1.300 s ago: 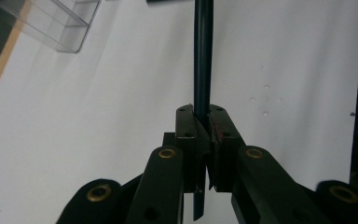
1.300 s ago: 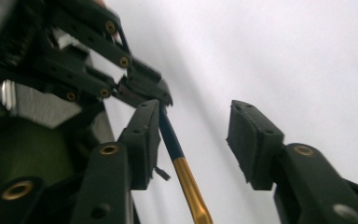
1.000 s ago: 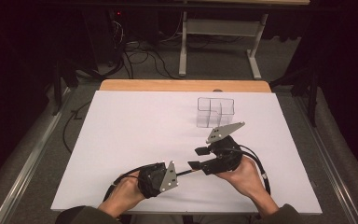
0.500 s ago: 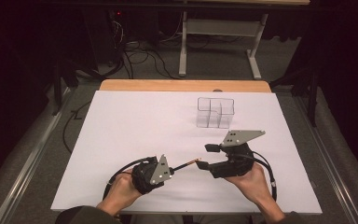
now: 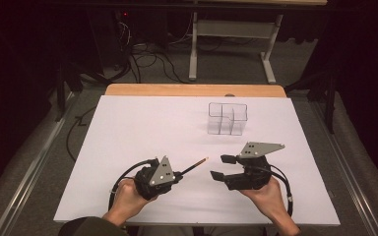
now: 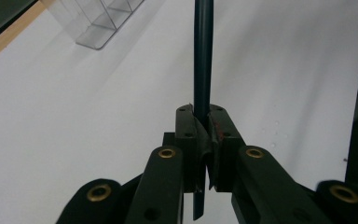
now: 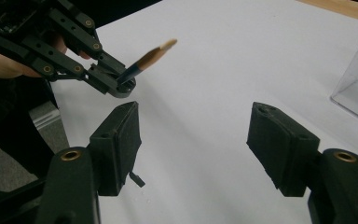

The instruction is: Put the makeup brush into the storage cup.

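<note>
Near the front edge of the desk: both tongs work over the white desk (image 5: pixel 128 128), well short of the clear plastic organizer (image 5: pixel 227 118).
Pencil position: the pencil (image 5: pixel 195 167) is clamped in the left tongs (image 5: pixel 176 175) and sticks out past them, tip toward the right tongs (image 5: pixel 218 167).
Pencil long axis: in the high view it runs from lower left to upper right, rising slightly off the desk; the pale wooden tip is the free end.
Direction from right tongs: the pencil tip (image 7: pixel 161 50) lies ahead and to the left of the right tongs' own jaws in the right gripper view, apart from both pads.
Nearer hand: the left holds the pencil; the right is just beside the tip, not touching.
Left tongs state: closed tight on the pencil shaft (image 6: pixel 203 60), which passes between the pads.
Right tongs state: jaws spread wide, having just been opening, nothing between them.
Judged next move: a handover probably requires the right tongs to shift toward the tip and close across the shaft.
</note>
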Available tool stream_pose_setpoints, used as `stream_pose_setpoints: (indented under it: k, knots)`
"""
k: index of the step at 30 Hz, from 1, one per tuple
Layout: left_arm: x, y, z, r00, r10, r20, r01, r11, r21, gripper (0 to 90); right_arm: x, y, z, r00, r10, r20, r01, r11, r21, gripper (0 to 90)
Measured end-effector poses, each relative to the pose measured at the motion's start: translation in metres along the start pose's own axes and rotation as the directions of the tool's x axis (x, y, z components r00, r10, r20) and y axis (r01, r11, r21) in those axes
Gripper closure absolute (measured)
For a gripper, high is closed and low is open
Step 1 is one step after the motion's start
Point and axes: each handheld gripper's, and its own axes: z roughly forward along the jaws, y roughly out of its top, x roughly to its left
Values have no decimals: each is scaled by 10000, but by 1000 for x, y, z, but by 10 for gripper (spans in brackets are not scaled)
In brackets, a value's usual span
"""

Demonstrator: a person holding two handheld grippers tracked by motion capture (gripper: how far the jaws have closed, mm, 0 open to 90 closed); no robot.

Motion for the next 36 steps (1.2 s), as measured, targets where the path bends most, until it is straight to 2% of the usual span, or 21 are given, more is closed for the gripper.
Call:
stream_pose_setpoints:
  k: [4,5,10,15,17,22,32,36]
  knots:
    - [1,3,-1,9990,-418,172,422,9988,-249,842,0,-4,4,10000,-6,37,7,9997,-241,347]
    - [2,4,-2,9990,-400,206,405,9989,-248,842,0,-5,5,10000,-9,92,11,9996,-269,344]
    - [3,7,-3,9957,-803,470,823,9957,-431,842,2,-6,8,10000,11,75,-8,9991,-421,341]
    - [4,9,-2,9897,-1224,741,1256,9912,-407,842,4,-6,13,9994,81,-344,-95,9992,-401,360]
    - [5,11,-2,9825,-1616,923,1669,9845,-535,842,5,-6,14,9988,135,-473,-157,9988,-465,373]
    - [5,14,-2,9697,-2083,1279,2176,9739,-637,842,10,-5,16,9974,111,-710,-167,9967,-791,430]
    - [3,16,2,9557,-2443,1639,2579,9638,-673,842,16,1,18,9932,-43,-1166,-127,9895,-1442,569]
    - [1,16,3,9503,-2535,1809,2697,9604,-707,842,16,3,19,9914,77,-1305,-295,9857,-1658,605]
